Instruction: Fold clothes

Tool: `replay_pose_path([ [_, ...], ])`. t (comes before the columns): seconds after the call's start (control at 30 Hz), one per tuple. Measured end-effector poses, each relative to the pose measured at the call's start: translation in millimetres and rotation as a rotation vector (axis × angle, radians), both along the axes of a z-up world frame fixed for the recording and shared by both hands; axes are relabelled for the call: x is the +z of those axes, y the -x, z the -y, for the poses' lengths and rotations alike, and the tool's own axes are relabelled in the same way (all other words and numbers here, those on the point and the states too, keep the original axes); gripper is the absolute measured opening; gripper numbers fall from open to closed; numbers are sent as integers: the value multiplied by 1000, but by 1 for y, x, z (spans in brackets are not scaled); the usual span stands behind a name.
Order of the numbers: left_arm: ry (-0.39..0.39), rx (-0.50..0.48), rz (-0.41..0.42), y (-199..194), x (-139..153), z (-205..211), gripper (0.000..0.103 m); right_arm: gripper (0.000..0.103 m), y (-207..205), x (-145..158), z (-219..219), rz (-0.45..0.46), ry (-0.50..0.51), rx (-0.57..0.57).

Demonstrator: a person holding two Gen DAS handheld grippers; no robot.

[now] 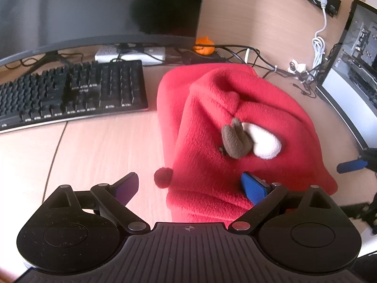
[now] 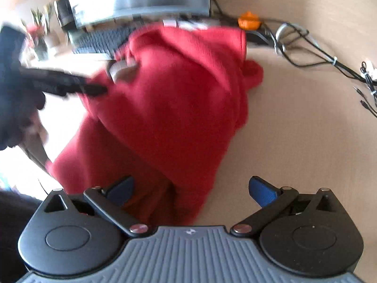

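A red fleece garment (image 1: 235, 122) lies bunched on the wooden desk (image 1: 89, 155), with a brown and white plush patch (image 1: 249, 141) on top and a red pompom (image 1: 163, 176) at its near left edge. My left gripper (image 1: 190, 188) is open, its jaws wide apart over the garment's near edge; the right fingertip (image 1: 253, 188) rests on the cloth. In the right wrist view the garment (image 2: 174, 108) fills the middle, blurred. My right gripper (image 2: 192, 189) is open above its near edge, holding nothing. The left gripper's dark body (image 2: 61, 82) shows at the left there.
A black keyboard (image 1: 70, 92) and a monitor (image 1: 94, 11) stand at the back left. A white power strip (image 1: 132, 55), an orange object (image 1: 203, 46) and tangled cables (image 1: 294, 70) lie behind the garment. A computer case (image 1: 353, 59) stands at the right.
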State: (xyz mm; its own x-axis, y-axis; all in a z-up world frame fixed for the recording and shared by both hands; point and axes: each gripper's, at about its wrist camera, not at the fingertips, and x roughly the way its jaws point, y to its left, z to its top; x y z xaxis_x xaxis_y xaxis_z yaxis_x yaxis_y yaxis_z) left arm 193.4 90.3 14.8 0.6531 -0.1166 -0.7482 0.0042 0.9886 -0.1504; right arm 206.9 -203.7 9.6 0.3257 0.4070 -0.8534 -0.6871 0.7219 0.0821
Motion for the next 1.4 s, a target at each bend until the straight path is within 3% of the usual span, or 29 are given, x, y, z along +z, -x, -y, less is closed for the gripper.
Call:
replay_pose_path([
  [0.1,-11,-8,-8,0,-3,0,98,103,11,-28,-11,44,136,-51],
  [0.17,-13,-11,-15,-1,-4,-2,99,103,22,-28,-14,112,130,-50],
  [0.23,13,-16,-21,-2,-2,-7,99,103,22,-21,-12,117,115,-35],
  [0.33,88,-18,-8,-4,4,-18,98,103,6,2,8,42,-4,-34],
  [0.5,226,37,9,-13,0,-33,98,103,-35,33,52,-96,-364,-233],
  [0.57,251,52,6,-19,-5,-31,98,103,-55,29,59,-181,-519,-333],
  [0.63,287,20,-6,-23,-5,-23,98,103,-72,14,51,-241,-583,-400],
  [0.7,345,-54,15,-18,6,-14,97,103,-89,-1,35,-282,-593,-445],
  [0.8,407,-111,109,-3,33,-14,97,103,-86,4,5,-292,-614,-335],
  [0.83,415,-94,134,1,40,-19,97,103,-82,7,-11,-244,-561,-283],
  [0.9,381,-26,152,5,47,-28,97,103,-73,14,-45,-134,-437,-175],
  [1.0,243,70,91,-6,37,-37,97,103,-52,14,-92,57,-218,-24],
  [1.1,202,38,8,-24,10,-36,97,103,-38,13,-112,149,-109,46],
  [1.2,185,-36,-51,-36,-13,-27,97,103,-51,27,-90,58,-185,-25],
  [1.3,255,-65,-71,-43,-27,-32,98,103,-76,29,-54,-42,-325,-226],
  [1.4,333,-96,-101,-54,-38,-38,98,103,-101,3,-31,-151,-450,-430],
])
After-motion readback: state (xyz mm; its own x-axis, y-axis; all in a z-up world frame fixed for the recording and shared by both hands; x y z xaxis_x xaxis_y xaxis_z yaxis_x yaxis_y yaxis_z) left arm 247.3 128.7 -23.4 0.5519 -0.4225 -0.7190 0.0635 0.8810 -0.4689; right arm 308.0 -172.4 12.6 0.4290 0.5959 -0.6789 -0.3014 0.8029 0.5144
